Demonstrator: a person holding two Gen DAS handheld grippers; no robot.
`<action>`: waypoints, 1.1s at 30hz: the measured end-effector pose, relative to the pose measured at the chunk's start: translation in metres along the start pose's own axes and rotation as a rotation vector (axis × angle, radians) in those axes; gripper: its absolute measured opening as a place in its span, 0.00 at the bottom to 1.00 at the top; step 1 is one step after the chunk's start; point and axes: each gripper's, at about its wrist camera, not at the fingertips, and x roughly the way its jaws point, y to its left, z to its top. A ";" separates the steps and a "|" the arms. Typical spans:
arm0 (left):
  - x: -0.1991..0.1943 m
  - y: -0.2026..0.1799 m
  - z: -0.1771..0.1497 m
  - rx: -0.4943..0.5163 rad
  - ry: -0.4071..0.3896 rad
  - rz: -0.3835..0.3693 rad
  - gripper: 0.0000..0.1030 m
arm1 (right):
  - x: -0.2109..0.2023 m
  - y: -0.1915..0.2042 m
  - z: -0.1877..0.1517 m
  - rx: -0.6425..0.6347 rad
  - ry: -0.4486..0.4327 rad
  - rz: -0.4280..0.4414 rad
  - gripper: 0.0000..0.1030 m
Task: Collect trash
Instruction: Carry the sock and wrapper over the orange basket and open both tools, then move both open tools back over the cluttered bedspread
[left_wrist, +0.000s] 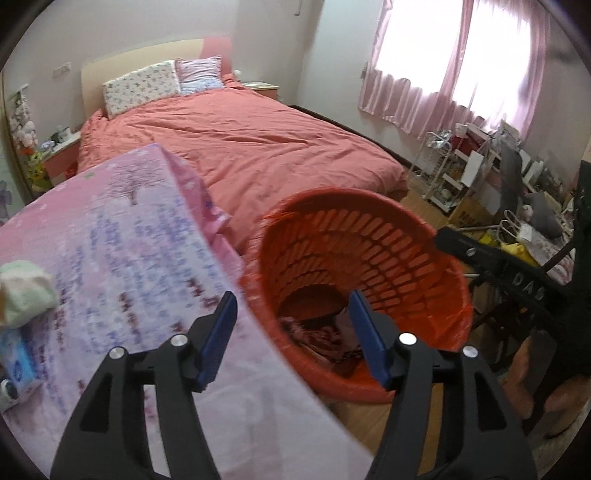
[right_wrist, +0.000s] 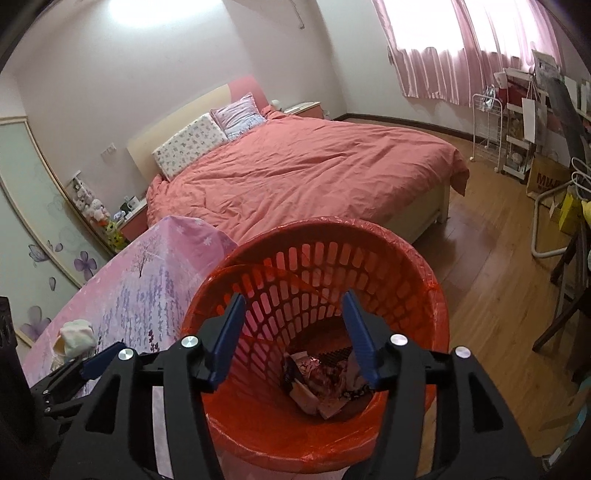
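A red slotted trash basket (left_wrist: 417, 236) with a red liner stands on the wood floor beside a table with a pink cloth (left_wrist: 122, 251). Crumpled wrappers (right_wrist: 317, 380) lie at its bottom. My left gripper (left_wrist: 291, 328) is open and empty, over the table edge and the basket rim. My right gripper (right_wrist: 293, 328) is open and empty above the basket (right_wrist: 317, 236) mouth; it also shows in the left wrist view (left_wrist: 480, 254). A crumpled pale tissue (left_wrist: 24, 291) lies on the cloth at the left, also seen in the right wrist view (right_wrist: 75, 336).
A blue and white packet (left_wrist: 16, 362) lies on the cloth below the tissue. A bed with a salmon cover (right_wrist: 310, 173) stands behind. Cluttered shelves (right_wrist: 517, 140) and a cardboard box (right_wrist: 546, 181) are at the right under pink curtains. A dark chair (right_wrist: 569, 295) stands at the right.
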 end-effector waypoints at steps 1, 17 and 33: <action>-0.005 0.005 -0.004 -0.003 -0.003 0.015 0.63 | -0.003 0.004 -0.002 -0.010 -0.002 0.001 0.55; -0.107 0.176 -0.082 -0.301 -0.049 0.323 0.68 | -0.013 0.097 -0.047 -0.238 0.037 0.050 0.56; -0.130 0.276 -0.103 -0.476 -0.041 0.500 0.68 | -0.001 0.175 -0.094 -0.345 0.132 0.117 0.57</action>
